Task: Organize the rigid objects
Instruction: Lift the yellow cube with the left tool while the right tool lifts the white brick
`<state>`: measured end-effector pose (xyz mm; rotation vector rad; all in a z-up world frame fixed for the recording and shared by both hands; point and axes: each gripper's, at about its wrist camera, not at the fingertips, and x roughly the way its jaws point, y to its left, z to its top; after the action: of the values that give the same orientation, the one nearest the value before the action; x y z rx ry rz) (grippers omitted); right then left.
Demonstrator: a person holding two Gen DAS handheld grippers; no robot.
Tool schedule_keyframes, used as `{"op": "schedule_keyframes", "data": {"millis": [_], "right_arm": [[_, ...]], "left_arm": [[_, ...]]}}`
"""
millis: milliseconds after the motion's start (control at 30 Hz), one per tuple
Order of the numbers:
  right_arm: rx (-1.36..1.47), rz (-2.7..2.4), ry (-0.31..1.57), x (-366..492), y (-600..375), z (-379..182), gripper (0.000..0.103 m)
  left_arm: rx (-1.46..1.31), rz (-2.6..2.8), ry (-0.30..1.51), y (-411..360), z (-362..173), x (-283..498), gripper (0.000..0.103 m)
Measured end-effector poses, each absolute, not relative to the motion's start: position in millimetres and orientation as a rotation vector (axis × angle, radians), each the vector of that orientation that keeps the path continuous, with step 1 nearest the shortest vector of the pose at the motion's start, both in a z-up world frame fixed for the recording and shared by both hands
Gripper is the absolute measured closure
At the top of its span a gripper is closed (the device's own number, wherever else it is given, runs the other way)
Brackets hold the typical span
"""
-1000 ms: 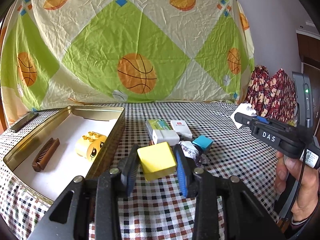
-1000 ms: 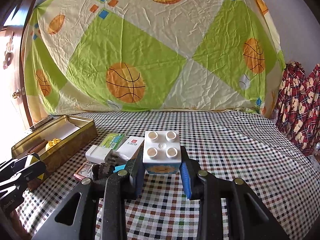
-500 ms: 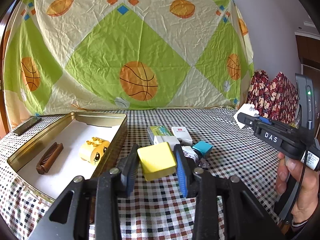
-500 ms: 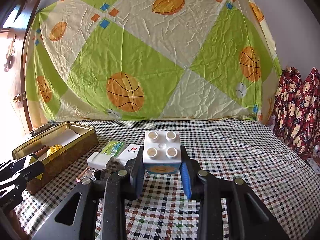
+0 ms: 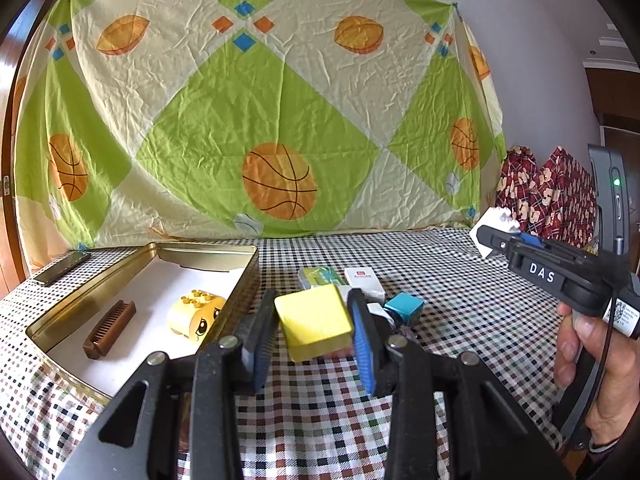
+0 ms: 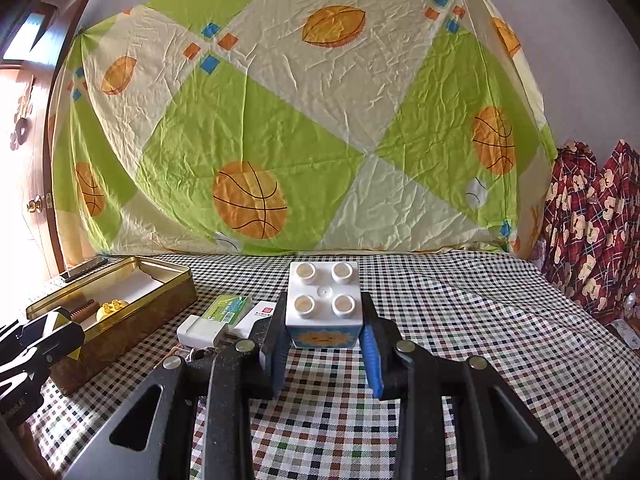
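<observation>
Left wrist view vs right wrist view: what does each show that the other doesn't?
Only the left wrist view: the left hand-held gripper shut on the yellow block, a teal cube in the pile, and the person's hand on the right hand-held gripper's handle.

Only the right wrist view: the right hand-held gripper shut on the white studded brick, its sun print facing the camera.

Both: the gold tin holding a brown comb and a yellow face brick, plus the checked tablecloth.
</observation>
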<state>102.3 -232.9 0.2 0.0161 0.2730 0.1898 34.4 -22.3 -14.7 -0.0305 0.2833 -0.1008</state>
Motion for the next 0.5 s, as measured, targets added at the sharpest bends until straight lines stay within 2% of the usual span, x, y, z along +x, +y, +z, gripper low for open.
{"op": "schedule_keyframes", "data": {"millis": [500], "right_arm": [[0.022, 0.172, 0.218, 92.4, -234.3, 4.5, 0.069]], "left_arm": [[-0.012, -0.088, 0.23, -24.5, -12.4, 25.4, 0.069]]}}
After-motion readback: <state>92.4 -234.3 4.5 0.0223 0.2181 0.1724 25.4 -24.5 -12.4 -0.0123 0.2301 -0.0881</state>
